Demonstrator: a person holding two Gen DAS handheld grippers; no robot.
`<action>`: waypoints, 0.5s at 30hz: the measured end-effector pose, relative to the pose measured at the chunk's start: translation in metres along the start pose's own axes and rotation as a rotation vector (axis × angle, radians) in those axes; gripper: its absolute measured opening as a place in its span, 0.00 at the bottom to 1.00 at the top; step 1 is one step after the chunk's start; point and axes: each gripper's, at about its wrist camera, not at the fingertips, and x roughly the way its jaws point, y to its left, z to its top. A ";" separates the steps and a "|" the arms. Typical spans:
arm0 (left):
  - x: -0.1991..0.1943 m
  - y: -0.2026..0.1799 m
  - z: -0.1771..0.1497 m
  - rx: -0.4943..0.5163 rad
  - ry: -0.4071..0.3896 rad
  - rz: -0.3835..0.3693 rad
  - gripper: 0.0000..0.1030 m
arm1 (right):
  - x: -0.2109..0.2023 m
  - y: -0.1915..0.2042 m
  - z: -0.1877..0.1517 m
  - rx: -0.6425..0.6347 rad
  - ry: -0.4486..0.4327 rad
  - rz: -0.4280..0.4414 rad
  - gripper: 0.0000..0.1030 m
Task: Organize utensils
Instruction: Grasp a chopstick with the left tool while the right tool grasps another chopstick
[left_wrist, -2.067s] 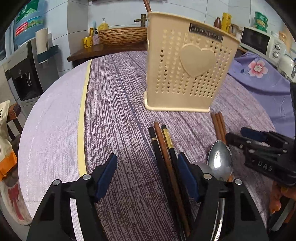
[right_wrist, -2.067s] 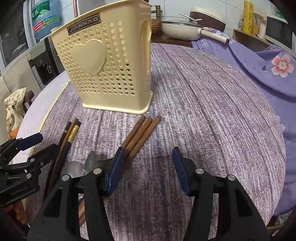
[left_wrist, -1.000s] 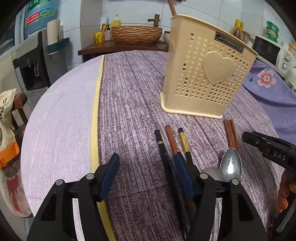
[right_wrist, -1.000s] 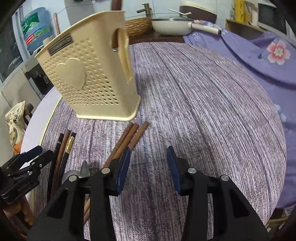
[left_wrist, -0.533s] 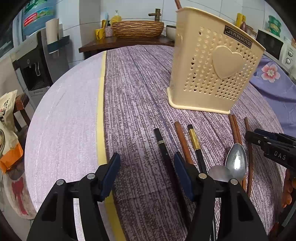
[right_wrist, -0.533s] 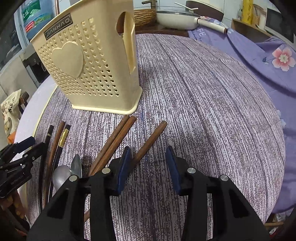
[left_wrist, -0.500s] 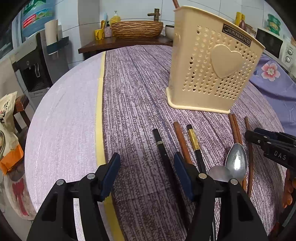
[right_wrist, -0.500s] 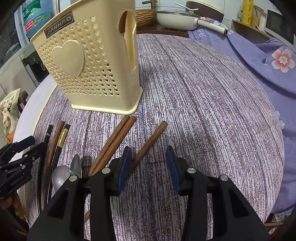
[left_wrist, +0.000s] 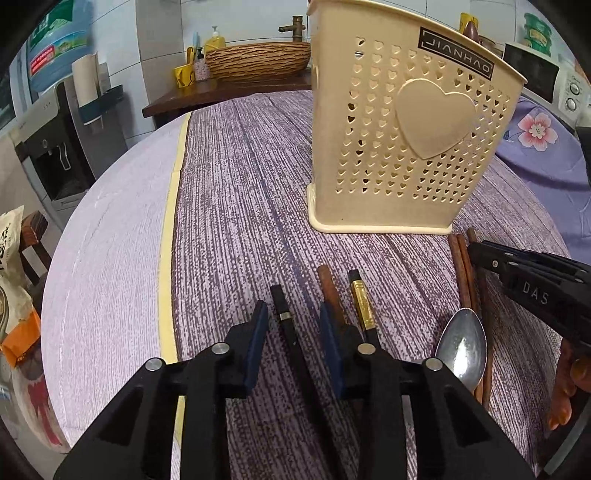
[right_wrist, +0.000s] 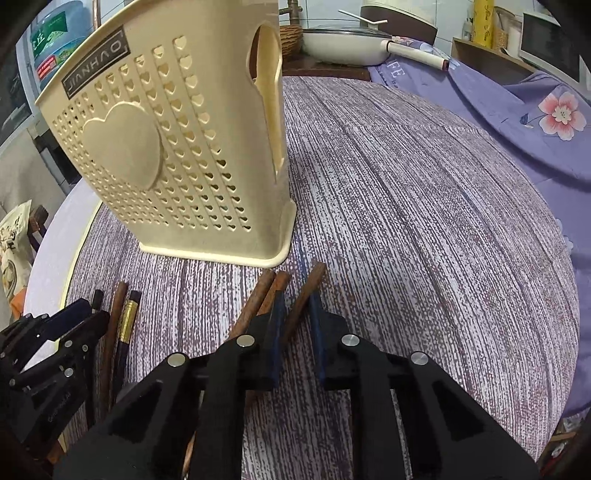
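Across the round table (left_wrist: 229, 177), under a purple striped cloth, stood the largest item: a cream perforated utensil holder (left_wrist: 402, 140) bearing a raised heart, upright, its base near the far tips of the loose utensils.

Left gripper (left_wrist: 291, 325): jaws closing, straddling a black chopstick (left_wrist: 282, 314) with a silver band. The pads did not appear to press it yet. A brown chopstick (left_wrist: 327, 282) and a gold-banded black chopstick (left_wrist: 360, 299) lay just beside its right finger.

Right gripper (right_wrist: 295, 314): jaws closing around a single brown wooden chopstick (right_wrist: 308, 288); whether the pads had made contact could not be told. A pair of matching brown chopsticks (right_wrist: 264, 293) lay just beside its left finger.

Steel spoon (left_wrist: 463, 343): flat on the cloth between the two groups, bowl upward.

Orientation: every chopstick lay flat with its long axis running from the person toward the holder, blunt ends pointing at its base; the right-hand one angled slightly outward.

Handling note: each closure would likely go best centred on one stick only, keeping neighbours clear, and gripped firmly enough that the stick could be tipped upright before it went into the holder's open top.
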 end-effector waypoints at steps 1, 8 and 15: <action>0.000 -0.001 0.001 0.003 -0.001 0.003 0.19 | 0.000 0.000 0.000 -0.001 -0.002 0.000 0.13; 0.001 0.003 0.002 -0.026 -0.004 -0.022 0.10 | -0.001 -0.011 -0.001 0.064 -0.014 0.051 0.12; -0.005 0.008 0.007 -0.074 -0.042 -0.084 0.09 | -0.012 -0.036 0.001 0.157 -0.056 0.163 0.11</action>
